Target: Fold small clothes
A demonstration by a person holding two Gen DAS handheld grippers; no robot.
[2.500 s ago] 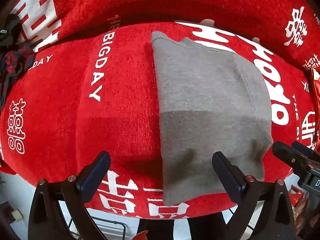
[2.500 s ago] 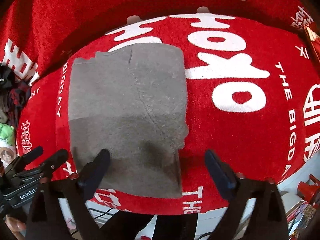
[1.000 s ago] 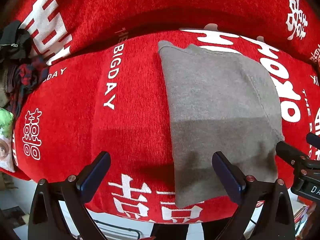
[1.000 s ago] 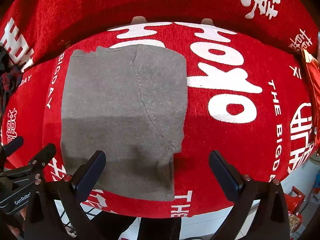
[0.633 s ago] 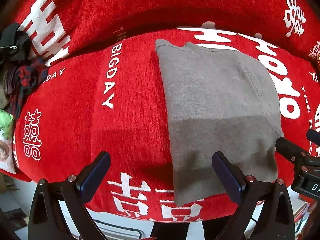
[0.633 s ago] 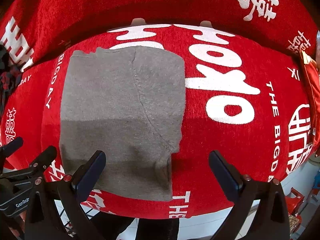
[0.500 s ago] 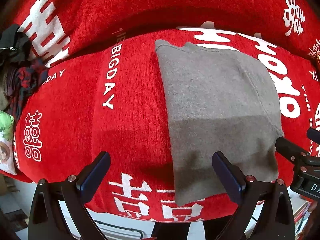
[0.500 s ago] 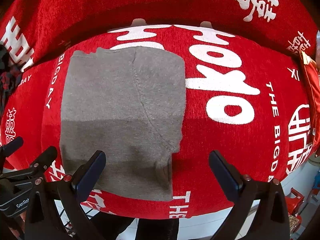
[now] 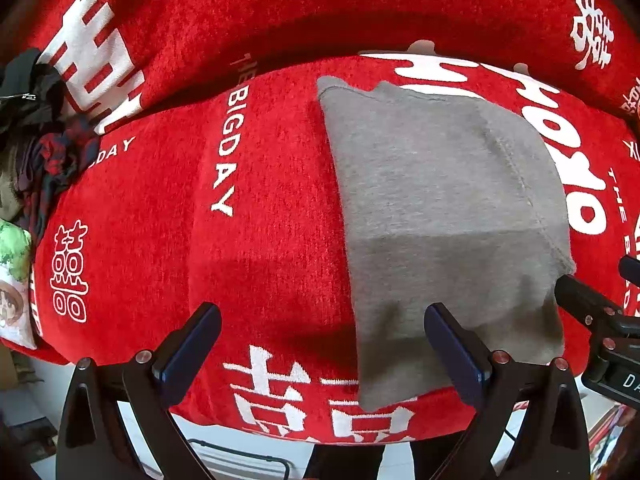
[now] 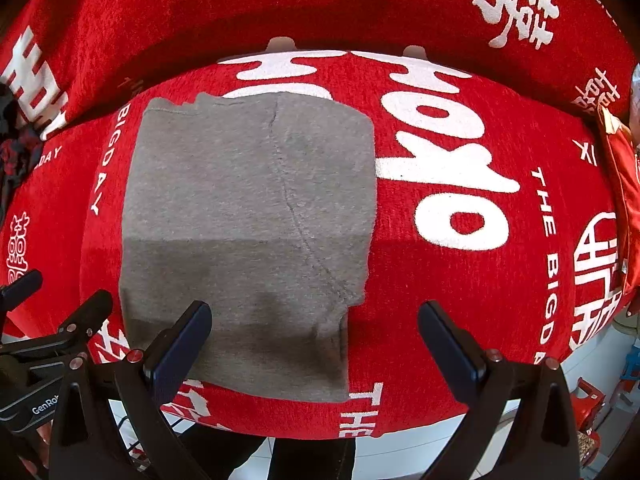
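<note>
A grey knit garment [image 9: 444, 216] lies folded into a flat rectangle on a red blanket [image 9: 260, 200] with white lettering; its near edge hangs slightly over the front. In the right wrist view the same grey garment [image 10: 248, 236] sits left of centre. My left gripper [image 9: 320, 344] is open, held above the front edge, its right finger over the garment's near left corner. My right gripper [image 10: 316, 340] is open too, straddling the garment's near right corner. Neither holds any cloth.
A heap of dark and plaid clothes [image 9: 36, 136] lies at the far left, with a printed item [image 9: 12, 280] below it. A raised red backrest [image 9: 320, 12] runs behind. White floor [image 10: 420, 456] shows beyond the front edge; red objects [image 10: 624, 200] at right.
Both grippers have drifted only slightly over the last second; the garment lies as before. Since 2.5 s ago the views have shifted a little, with no cloth taken hold of.
</note>
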